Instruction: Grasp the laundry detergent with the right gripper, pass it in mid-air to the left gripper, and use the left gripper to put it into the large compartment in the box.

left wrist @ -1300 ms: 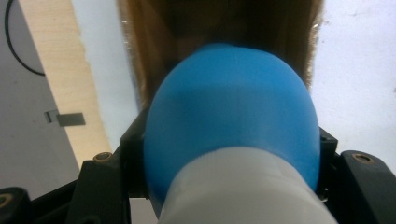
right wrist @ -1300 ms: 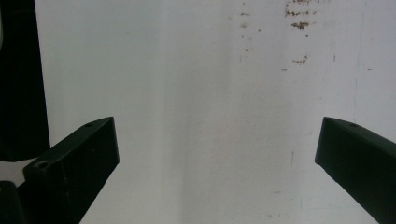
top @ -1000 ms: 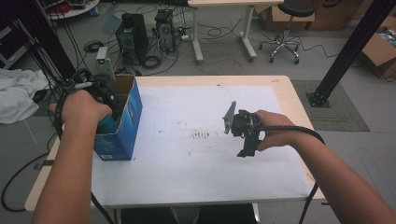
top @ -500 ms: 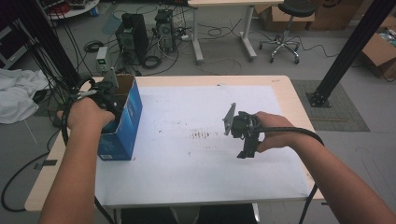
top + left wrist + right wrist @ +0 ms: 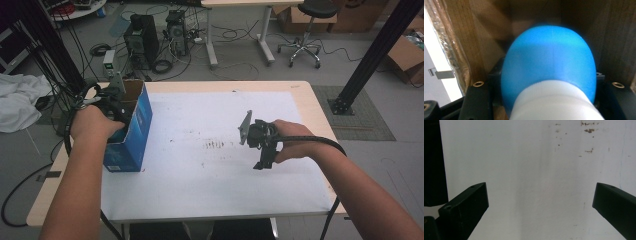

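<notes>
- Since a second ago, my left hand has drifted slightly toward the far end of the blue box (image 5: 131, 131), with its gripper dipped into the open top; my right hand has not shifted.
- I see the left gripper (image 5: 549, 100) inside brown cardboard walls, its jaws closed tight on a blue and white object (image 5: 549, 72), rounded and blue at the far end, white at the near end.
- That object sits squarely between the jaws, bulging past them on both sides and pointing toward the box's inner wall just beyond it.
- From above, the box stands at the left edge of the white surface (image 5: 210, 175), and my left hand covers its opening.
- I hold the right gripper (image 5: 262, 145) over the middle-right of the surface, well apart from the box, jaws spread wide with nothing between them but bare, lightly speckled white sheet.
</notes>
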Available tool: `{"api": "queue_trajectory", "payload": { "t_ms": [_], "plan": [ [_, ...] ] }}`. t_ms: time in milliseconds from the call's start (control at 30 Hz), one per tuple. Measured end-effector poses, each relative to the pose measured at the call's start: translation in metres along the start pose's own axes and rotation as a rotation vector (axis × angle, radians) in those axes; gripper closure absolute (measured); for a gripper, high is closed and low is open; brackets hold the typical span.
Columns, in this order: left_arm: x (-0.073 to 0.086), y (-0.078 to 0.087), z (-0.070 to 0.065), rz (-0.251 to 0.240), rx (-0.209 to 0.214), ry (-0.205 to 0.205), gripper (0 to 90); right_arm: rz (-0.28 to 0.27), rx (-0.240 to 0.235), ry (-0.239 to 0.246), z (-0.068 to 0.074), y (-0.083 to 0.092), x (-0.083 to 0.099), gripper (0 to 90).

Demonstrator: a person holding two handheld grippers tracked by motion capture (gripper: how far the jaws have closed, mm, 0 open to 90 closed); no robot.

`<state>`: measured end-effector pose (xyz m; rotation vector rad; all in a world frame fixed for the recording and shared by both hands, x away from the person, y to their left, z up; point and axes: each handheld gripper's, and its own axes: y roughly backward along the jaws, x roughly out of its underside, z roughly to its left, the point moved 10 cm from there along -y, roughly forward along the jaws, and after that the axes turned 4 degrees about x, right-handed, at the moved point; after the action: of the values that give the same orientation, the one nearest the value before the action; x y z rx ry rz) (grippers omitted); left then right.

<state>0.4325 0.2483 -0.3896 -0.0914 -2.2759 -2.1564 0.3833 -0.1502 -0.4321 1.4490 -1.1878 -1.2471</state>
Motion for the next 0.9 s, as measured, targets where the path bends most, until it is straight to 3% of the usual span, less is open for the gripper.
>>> {"api": "queue_trajectory", "payload": {
  "t_ms": [267, 600, 900],
  "plan": [
    [0.0005, -0.0005, -0.0021, 0.007, 0.000, -0.030, 37.4, 0.000, -0.001, 0.000, 0.0013, -0.0007, 0.0014, 0.5],
    [-0.0001, 0.0012, -0.0010, -0.006, -0.006, -0.028, 29.3, 0.006, -0.002, -0.001, 0.0022, -0.0035, 0.0035, 0.8],
    [0.0012, 0.0069, -0.0015, -0.014, -0.020, -0.042, 29.8, 0.005, -0.003, 0.002, 0.0030, -0.0062, 0.0022, 0.9]
  ]
}}
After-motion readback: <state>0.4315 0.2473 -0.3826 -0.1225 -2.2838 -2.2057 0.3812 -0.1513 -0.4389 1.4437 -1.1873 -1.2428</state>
